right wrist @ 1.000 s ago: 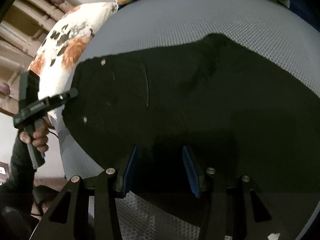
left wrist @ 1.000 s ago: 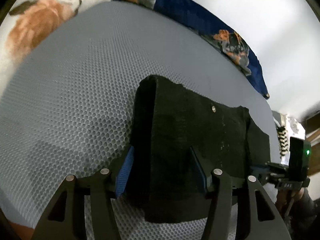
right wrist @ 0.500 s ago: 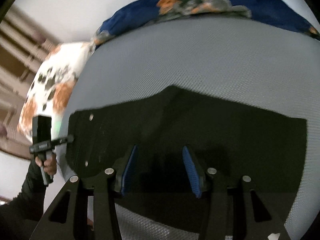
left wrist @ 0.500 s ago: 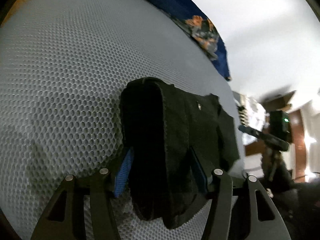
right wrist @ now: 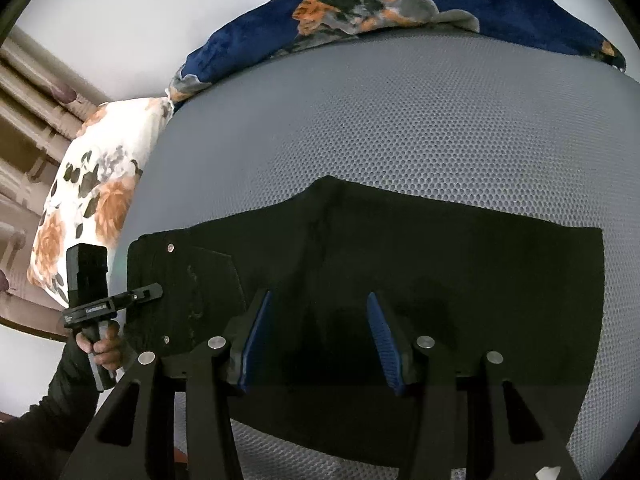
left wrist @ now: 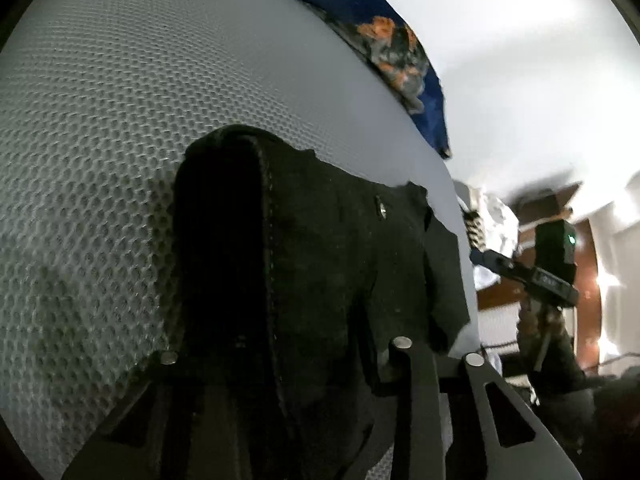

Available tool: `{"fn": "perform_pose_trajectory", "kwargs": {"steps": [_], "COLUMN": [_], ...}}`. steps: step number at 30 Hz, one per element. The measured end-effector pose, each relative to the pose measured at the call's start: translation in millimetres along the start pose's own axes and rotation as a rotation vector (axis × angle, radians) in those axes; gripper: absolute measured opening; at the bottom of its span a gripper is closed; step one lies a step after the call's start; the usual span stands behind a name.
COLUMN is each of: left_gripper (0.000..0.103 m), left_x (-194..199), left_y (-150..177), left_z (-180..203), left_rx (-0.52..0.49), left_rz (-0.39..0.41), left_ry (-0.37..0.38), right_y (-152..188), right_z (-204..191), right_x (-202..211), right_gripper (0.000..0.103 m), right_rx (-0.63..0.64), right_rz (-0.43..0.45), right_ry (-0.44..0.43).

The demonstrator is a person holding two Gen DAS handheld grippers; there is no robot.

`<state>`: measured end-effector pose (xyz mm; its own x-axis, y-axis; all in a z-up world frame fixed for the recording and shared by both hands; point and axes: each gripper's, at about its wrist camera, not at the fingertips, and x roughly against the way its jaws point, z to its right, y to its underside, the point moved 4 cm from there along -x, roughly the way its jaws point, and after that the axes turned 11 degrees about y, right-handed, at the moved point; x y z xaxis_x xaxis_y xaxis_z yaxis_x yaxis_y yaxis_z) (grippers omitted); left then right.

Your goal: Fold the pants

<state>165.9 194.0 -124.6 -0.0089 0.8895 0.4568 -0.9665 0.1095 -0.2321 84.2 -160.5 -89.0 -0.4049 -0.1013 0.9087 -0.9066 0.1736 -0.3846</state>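
Gripping step: the left claw (left wrist: pixel 280 368) is closing on the waistband of the black pants (right wrist: pixel 400 264), spread flat on the grey mattress (right wrist: pixel 400 120). Right claw (right wrist: pixel 316 340) hovers wide, empty. Next: lift and fold across.

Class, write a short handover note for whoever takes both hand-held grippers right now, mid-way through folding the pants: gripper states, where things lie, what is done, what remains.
Left hand-held gripper: at the waistband end, jaws closing around a bunched edge of the pants; whether the grip is firm is hidden by cloth.
Right hand-held gripper: open, over the middle of the pants, holding nothing.
Pants: lying lengthwise on the grey mesh mattress, seemingly already folded leg over leg.
Left to do: probably secure the waistband grip, take the other end, fold across.
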Motion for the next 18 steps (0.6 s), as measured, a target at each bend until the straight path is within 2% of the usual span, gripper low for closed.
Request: {"fn": "perform_pose_trajectory", "kwargs": {"steps": [6, 16, 18], "left_gripper": [0.02, 0.015, 0.014], "left_x": [0.7, -9.4, -13.0], "left_y": [2.7, 8.2, 10.3], "left_z": [29.8, 107.2, 120.5], "left_rx": [-0.033, -0.143, -0.162], "left_rz": [0.047, 0.161, 0.174], "left_ry": [-0.15, -0.24, -0.232], "right_y": [0.7, 8.9, 10.8], "right_z": [8.9, 64.3, 73.4], "right_x": [14.4, 50.6, 54.7], "right_gripper": [0.048, 0.048, 0.048], "right_rx": [-0.026, -0.142, -0.157], "right_rz": [0.053, 0.159, 0.173], "right_ry": [-0.02, -0.041, -0.044]}}
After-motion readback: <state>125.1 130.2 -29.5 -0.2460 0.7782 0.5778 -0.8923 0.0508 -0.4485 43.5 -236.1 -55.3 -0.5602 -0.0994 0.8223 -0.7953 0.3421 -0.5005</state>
